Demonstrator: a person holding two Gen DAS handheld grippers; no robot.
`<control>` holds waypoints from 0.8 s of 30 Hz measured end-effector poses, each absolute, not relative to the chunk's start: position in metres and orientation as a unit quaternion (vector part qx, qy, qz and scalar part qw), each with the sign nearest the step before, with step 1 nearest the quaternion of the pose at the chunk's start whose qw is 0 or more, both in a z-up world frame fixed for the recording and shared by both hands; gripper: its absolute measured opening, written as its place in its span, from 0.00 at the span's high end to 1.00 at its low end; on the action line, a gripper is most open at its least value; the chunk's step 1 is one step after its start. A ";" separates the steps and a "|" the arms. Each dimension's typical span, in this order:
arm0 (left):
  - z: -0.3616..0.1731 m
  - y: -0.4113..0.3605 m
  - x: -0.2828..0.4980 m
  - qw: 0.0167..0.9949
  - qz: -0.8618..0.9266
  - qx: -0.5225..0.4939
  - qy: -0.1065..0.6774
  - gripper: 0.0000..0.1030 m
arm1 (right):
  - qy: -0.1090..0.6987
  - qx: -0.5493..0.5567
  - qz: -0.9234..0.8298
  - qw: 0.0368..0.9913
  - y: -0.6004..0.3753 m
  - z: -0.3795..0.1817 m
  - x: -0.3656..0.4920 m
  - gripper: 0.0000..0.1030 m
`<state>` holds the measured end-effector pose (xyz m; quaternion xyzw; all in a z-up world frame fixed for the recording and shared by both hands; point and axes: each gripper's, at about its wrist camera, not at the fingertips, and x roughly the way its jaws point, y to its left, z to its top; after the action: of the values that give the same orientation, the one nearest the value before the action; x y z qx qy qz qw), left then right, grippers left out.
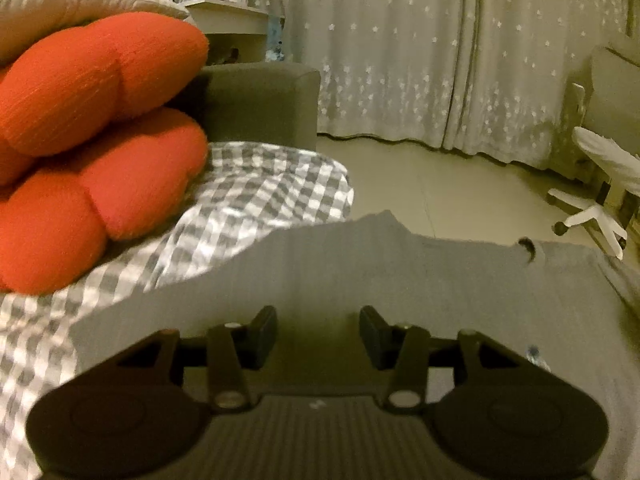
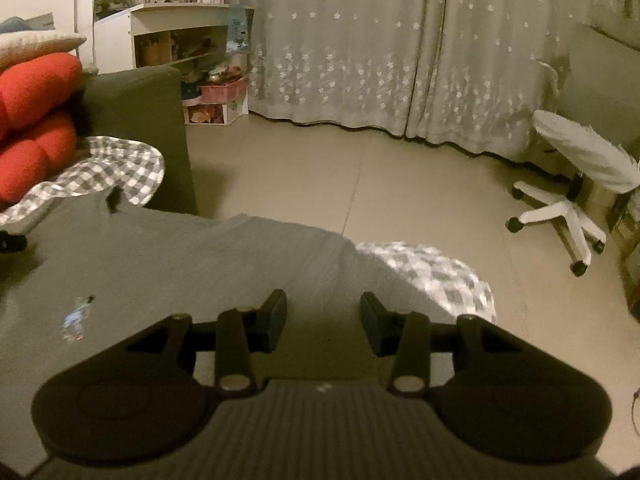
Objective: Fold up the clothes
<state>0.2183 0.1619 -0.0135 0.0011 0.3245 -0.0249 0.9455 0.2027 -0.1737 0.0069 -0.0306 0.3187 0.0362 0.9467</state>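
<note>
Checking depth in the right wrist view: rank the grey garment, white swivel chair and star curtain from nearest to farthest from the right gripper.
1. Grey garment, directly under the right gripper.
2. White swivel chair, on the floor, right.
3. Star curtain, along the far wall.

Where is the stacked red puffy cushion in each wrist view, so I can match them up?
Left wrist: the red puffy cushion fills the left side, on the grey checked sheet.
Right wrist: same cushion, at the far left edge.
Shared landmark: white swivel chair at right.

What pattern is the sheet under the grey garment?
Grey-and-white check; the sheet shows best in the left wrist view.
</note>
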 end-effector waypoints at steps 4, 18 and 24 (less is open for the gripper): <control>-0.014 0.162 0.197 0.945 -0.024 0.004 0.327 0.53 | 0.319 -0.024 0.042 0.947 -0.170 0.011 0.183 0.56; -0.014 0.158 0.116 0.941 -0.032 0.017 0.336 0.52 | 0.329 -0.007 0.060 0.942 -0.158 0.014 0.112 0.57; -0.017 0.162 0.085 0.939 -0.038 0.015 0.342 0.52 | 0.340 -0.001 0.067 0.938 -0.154 0.007 0.082 0.57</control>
<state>0.0848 0.1615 -0.0166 0.0150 0.3416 -0.0376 0.9390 0.0818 -0.1536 0.0075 -0.0014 0.3397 0.0669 0.9381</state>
